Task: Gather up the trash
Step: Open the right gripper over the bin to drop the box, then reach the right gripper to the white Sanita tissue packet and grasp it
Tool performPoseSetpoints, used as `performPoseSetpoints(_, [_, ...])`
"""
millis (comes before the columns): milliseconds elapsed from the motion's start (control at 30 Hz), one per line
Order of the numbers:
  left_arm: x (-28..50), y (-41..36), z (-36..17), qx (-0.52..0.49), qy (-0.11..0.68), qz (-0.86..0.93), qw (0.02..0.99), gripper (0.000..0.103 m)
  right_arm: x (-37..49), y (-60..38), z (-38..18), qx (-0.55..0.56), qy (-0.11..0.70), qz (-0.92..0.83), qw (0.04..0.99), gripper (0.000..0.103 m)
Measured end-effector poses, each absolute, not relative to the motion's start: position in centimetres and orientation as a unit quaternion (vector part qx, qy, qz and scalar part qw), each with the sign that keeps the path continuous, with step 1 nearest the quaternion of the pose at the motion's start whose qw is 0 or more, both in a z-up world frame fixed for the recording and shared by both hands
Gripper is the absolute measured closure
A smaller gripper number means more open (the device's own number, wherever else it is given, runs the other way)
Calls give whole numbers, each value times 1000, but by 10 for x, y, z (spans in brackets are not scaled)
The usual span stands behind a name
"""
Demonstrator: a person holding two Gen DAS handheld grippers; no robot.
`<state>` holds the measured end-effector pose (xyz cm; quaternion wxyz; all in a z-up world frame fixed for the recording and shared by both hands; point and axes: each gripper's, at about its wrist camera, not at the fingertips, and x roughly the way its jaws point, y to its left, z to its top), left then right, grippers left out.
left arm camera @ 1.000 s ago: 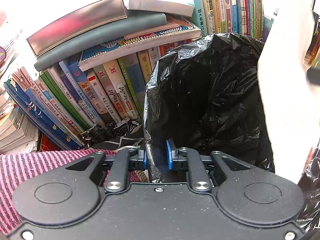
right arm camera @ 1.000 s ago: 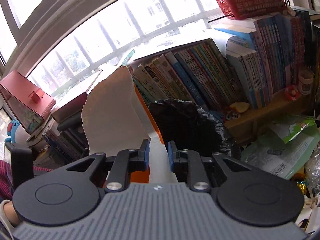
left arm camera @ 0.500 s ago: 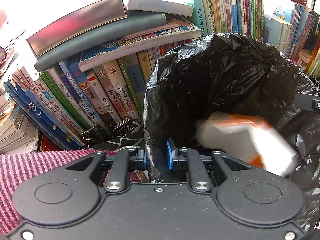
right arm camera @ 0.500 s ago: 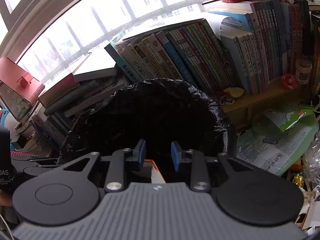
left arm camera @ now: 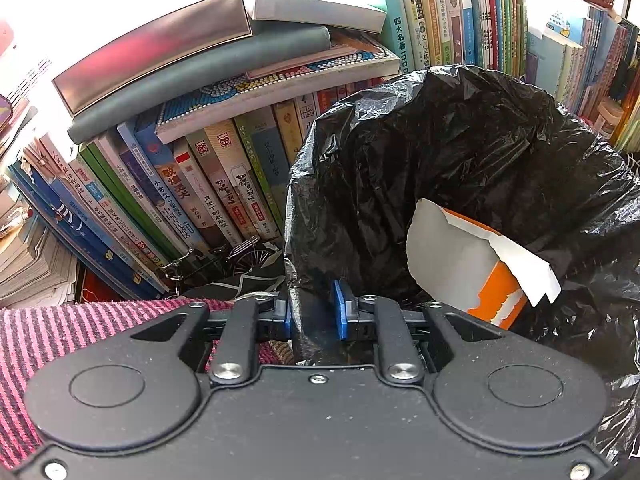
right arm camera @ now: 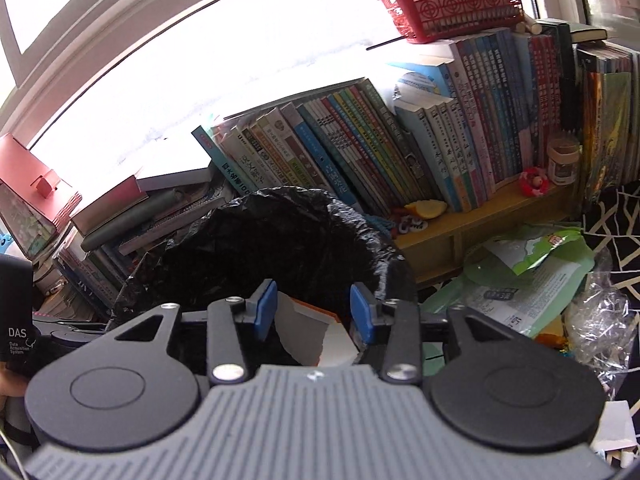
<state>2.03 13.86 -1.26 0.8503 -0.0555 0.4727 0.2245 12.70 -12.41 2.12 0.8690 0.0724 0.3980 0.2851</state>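
Observation:
A black trash bag (left arm camera: 460,168) stands open in front of a row of books. My left gripper (left arm camera: 314,312) is shut on the bag's near rim and holds it up. A torn white and orange carton (left arm camera: 472,264) lies inside the bag, leaning on its right wall. In the right wrist view the same bag (right arm camera: 260,256) is below me and the carton (right arm camera: 316,332) shows through the gap of my right gripper (right arm camera: 314,312). Its jaws are opening and the blue pads do not touch the carton.
Leaning books (left arm camera: 192,200) and stacked books (left arm camera: 224,80) crowd the bag's left and far sides. A wooden shelf (right arm camera: 480,216) carries more books and a red basket (right arm camera: 452,0). Green papers (right arm camera: 520,280) and crumpled clear plastic (right arm camera: 600,324) lie at the right. A pink striped cloth (left arm camera: 60,336) is near left.
The carton left my right gripper and dropped into the bag, where it now rests. My right gripper's jaws spread and it moved right. The left gripper kept still on the rim.

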Motion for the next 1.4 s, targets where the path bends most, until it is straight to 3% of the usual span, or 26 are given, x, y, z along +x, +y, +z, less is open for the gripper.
performPoseSetpoints(500, [22, 135, -14, -45, 474, 228, 849, 83, 109, -216, 4, 21, 375, 106, 921, 29])
performPoseSetpoints(933, [21, 133, -14, -43, 474, 226, 850, 83, 111, -270, -110, 8, 526, -90, 846, 26])
performPoseSetpoints(1400, [21, 133, -13, -45, 474, 224, 850, 82, 101, -282, -144, 47, 583, -131, 800, 19])
